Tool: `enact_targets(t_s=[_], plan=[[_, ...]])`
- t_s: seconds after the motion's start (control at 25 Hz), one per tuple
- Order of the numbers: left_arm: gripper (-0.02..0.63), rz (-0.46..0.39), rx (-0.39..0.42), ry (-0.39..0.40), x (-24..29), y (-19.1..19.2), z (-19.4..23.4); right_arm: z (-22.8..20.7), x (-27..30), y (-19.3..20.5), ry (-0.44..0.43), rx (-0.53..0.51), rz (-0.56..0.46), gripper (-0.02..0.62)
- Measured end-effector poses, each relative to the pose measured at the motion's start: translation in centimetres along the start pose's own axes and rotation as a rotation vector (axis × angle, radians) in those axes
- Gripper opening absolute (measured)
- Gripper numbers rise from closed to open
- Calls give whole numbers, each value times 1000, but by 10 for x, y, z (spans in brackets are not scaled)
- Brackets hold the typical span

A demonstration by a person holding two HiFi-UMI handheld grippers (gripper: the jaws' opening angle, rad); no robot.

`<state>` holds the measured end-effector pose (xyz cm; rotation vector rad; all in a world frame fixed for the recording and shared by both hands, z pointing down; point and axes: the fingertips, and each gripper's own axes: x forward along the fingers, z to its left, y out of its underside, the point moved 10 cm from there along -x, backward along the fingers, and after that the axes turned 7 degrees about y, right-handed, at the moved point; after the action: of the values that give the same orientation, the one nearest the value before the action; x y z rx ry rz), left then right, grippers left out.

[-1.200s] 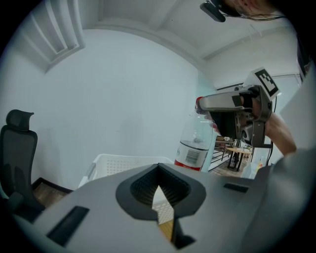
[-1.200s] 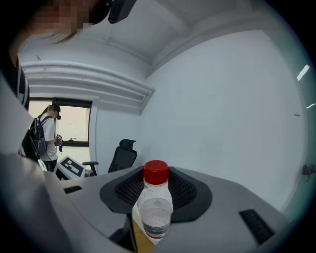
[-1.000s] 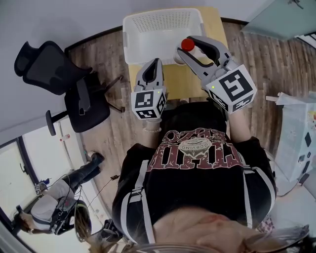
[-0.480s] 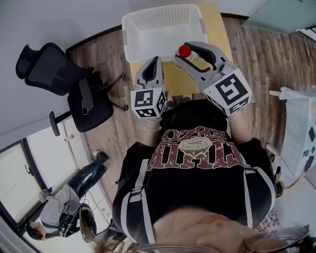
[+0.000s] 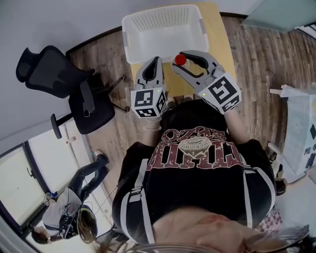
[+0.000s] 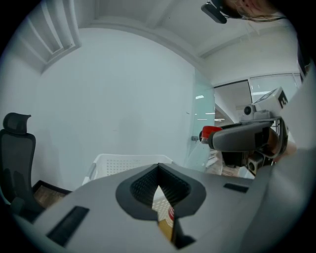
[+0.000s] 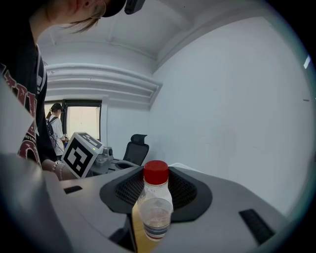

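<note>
Bottle (image 7: pixel 156 207) clamped in right gripper (image 5: pixel 178 60) above wooden table (image 5: pixel 216 33), beside white basket (image 5: pixel 163 12).

In the head view the right gripper (image 5: pixel 181 60) covers the body of the bottle (image 5: pixel 180 59), so only its red cap shows. In the right gripper view the foot of the bottle is hidden behind the lower jaw, and the print on its label is too small to read (only coloured bands can be told). In the left gripper view the office chair (image 6: pixel 15 163) is cut by the left edge.
</note>
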<state>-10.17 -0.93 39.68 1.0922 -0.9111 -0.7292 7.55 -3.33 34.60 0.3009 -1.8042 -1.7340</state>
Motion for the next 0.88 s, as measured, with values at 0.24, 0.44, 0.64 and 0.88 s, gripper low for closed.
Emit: enact_targets(t_s=[0.24,0.44,0.64,0.88], plan=[[44,3,1,5,1,0,0,3,7,22,-15,-9,18,158],[44,6,-10,6,2,-2,6,2,20,43,-18,16,69,158],[44,11,-22,4,2,0,10,3,28,59,-27,21,91,158],[44,17,-22,7,0,4,7,5,31,73,-22,14,101,158]])
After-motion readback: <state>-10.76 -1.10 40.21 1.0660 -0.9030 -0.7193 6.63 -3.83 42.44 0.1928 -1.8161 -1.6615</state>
